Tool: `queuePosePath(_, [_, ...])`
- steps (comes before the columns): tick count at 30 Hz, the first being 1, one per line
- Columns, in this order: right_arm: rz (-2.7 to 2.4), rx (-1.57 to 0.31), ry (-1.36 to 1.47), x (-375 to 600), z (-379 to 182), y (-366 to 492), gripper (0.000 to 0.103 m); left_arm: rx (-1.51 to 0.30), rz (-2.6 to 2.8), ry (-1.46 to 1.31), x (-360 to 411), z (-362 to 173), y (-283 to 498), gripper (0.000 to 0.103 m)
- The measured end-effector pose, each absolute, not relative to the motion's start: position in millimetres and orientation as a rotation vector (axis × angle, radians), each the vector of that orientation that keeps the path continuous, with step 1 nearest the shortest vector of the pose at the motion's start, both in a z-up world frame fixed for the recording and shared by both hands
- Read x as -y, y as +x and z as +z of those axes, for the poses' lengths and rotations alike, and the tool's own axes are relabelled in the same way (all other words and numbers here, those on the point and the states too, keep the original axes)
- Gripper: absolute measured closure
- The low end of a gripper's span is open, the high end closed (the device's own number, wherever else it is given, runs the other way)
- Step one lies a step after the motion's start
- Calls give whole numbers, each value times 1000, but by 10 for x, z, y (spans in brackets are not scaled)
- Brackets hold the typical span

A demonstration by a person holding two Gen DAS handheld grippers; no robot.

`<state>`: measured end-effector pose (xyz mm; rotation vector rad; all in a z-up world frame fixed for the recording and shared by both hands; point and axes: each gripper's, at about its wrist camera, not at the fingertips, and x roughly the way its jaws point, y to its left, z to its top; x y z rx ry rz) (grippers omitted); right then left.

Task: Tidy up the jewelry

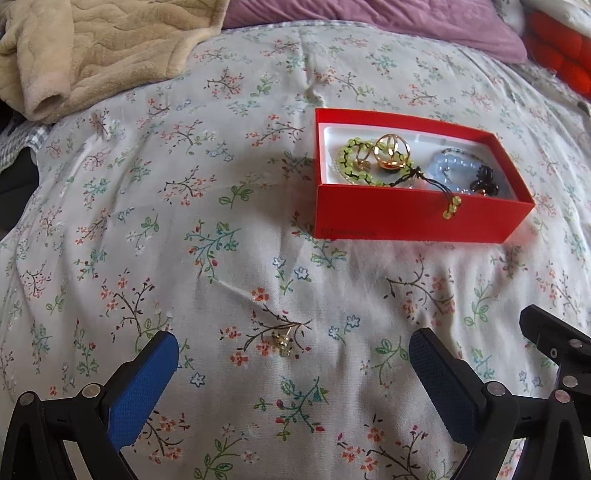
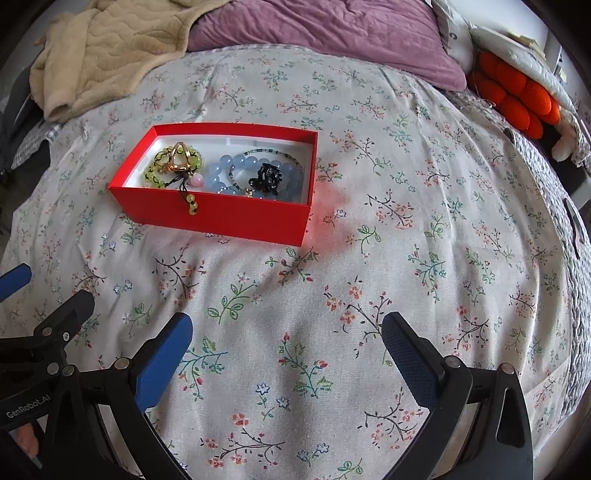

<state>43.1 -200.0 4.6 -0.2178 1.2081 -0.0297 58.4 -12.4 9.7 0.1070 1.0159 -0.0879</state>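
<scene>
A red box (image 1: 413, 218) (image 2: 221, 218) sits on the floral bedspread. It holds a green bead bracelet (image 1: 351, 162) (image 2: 159, 173), gold rings (image 1: 388, 149) (image 2: 180, 157), a pale blue bead bracelet (image 1: 448, 171) (image 2: 236, 166) and a black clip (image 1: 484, 179) (image 2: 266, 179). A small gold earring (image 1: 282, 341) lies on the bedspread between my left gripper's fingers. My left gripper (image 1: 291, 350) is open, low over the bed. My right gripper (image 2: 286, 332) is open and empty, nearer than the box.
A beige blanket (image 1: 92, 48) (image 2: 107, 51) lies at the far left. A purple pillow (image 1: 388, 22) (image 2: 332, 33) lies behind the box. An orange cushion (image 2: 517, 92) sits at the far right. The left gripper's frame (image 2: 48, 332) shows in the right wrist view.
</scene>
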Motion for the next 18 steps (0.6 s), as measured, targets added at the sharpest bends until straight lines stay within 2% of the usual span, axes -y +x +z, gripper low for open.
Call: queuePosePath(18, [-53, -1204, -210, 2044, 64, 436, 0, -1018, -89, 115, 130, 94, 575, 1])
